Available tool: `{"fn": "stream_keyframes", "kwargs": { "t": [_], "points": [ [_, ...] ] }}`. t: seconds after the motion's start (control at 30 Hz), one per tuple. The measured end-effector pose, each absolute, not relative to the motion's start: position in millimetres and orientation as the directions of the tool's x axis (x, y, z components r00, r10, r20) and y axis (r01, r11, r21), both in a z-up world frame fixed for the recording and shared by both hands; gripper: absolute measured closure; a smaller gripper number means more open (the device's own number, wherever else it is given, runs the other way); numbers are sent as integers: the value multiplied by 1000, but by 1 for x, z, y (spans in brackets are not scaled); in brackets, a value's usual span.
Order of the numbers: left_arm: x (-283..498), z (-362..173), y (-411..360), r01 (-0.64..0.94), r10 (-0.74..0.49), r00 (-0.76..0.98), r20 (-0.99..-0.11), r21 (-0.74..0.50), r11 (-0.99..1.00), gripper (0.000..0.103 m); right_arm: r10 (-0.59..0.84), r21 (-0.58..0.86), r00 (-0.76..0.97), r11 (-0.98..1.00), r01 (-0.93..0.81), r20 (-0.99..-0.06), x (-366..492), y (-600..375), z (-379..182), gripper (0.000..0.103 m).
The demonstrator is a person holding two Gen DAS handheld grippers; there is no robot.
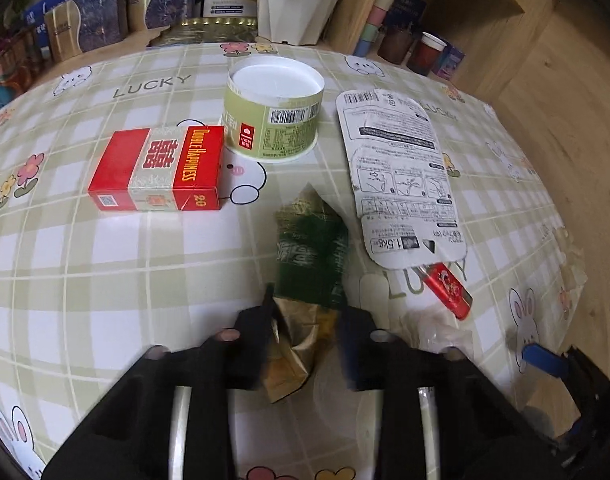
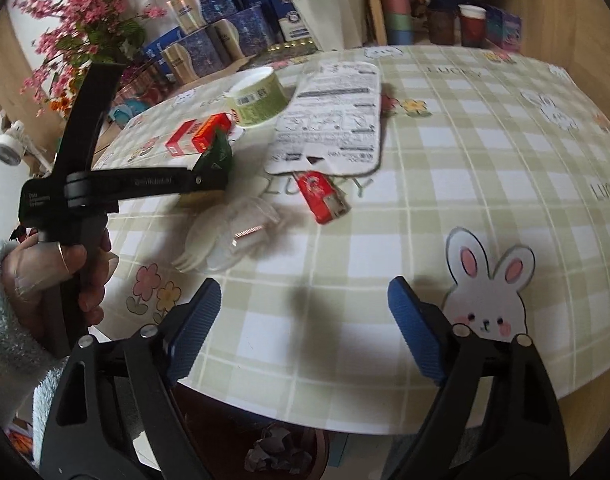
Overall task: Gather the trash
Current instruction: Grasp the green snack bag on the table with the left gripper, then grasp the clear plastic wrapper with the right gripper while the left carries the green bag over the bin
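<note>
Wrapper in my grip, most trash left

My left gripper [image 1: 305, 344] clamps the green wrapper [image 1: 311, 260] above the table [image 1: 105, 280]; right gripper [image 2: 303, 328] gapes, idle; cigarette box [image 1: 157, 170], paper cup [image 1: 273, 114], card [image 1: 401, 176] remain.

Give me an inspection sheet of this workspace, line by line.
Surface: checked tablecloth with rabbit prints.
Job's things: green wrapper in the left gripper; red cigarette pack, green paper tub, printed card, small red packet, clear plastic bag with fork on the table.
Clutter: nothing seen.
Grippers: left shut on wrapper; right gripper open, empty.
Cables: nothing seen.
Surroundings: boxes, cups, crumpled paper in bin.
</note>
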State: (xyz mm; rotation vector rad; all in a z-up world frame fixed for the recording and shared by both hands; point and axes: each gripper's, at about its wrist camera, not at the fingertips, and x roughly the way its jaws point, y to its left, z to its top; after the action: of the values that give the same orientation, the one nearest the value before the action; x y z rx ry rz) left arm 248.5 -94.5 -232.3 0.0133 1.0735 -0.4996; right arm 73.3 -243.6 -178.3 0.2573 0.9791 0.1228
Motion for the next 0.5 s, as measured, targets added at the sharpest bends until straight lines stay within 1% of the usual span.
{"fn": "stream_keyframes", "kwargs": {
  "t": [0.1,0.2,0.27,0.33,0.5],
  "points": [
    [241,-225,-80,399,-400,393,-828,-238,885,83,245,286,551,958,-12,-798,82,-240,-178,25],
    [231,-215,-55,373,-420,408,-811,-272,887,83,262,308,557,951,-12,-788,91,-237,-177,29],
    [221,-208,-35,352,-420,424,-802,-281,893,83,280,334,566,943,-10,-775,97,-236,-177,31],
    [207,-202,-10,323,-415,439,-797,-291,900,83,305,371,570,929,-1,-763,105,-235,-178,38],
    [172,-186,33,255,-395,478,-785,-307,917,83,370,462,550,886,33,-749,129,-228,-191,45]
  ]
}}
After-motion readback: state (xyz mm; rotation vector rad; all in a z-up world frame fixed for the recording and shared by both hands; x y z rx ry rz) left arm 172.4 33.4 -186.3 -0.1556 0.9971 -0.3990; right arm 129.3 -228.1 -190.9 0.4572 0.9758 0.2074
